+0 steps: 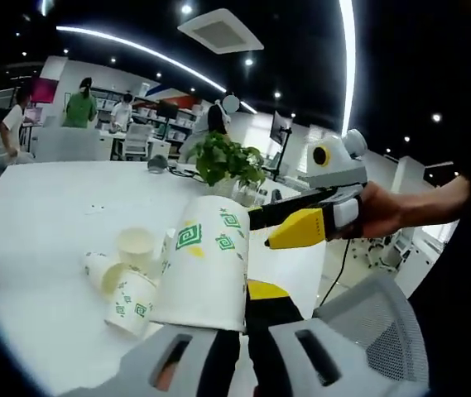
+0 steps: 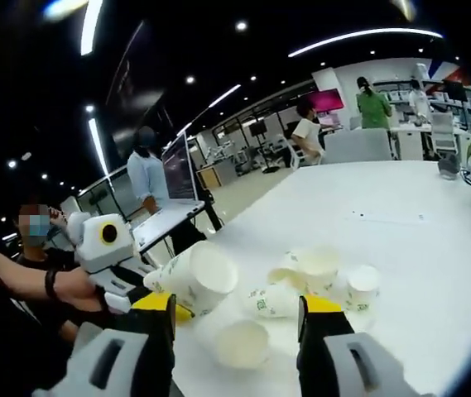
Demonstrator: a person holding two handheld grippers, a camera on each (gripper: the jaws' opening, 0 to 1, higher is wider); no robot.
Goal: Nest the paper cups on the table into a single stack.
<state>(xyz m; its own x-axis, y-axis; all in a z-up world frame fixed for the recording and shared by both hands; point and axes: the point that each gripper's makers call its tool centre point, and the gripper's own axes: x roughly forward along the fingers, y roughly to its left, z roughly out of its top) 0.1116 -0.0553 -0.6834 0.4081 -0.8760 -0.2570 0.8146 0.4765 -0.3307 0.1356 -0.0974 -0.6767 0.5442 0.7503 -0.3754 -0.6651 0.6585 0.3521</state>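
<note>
I hold one paper cup (image 1: 206,265) clamped in my left gripper (image 1: 243,331), lifted above the loose cups (image 1: 127,277) on the tabletop (image 1: 45,223). My right gripper (image 2: 235,318) hangs with fingers apart over them. Squeezing could crush the rim. There is open room beyond the pile.

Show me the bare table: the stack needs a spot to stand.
The white table is free on the wide stretch between the loose paper cups and the potted plant. It is crowded near the grippers: cups lie tumbled together there, one more cup sits before the right gripper, and the left gripper holds a cup.
</note>
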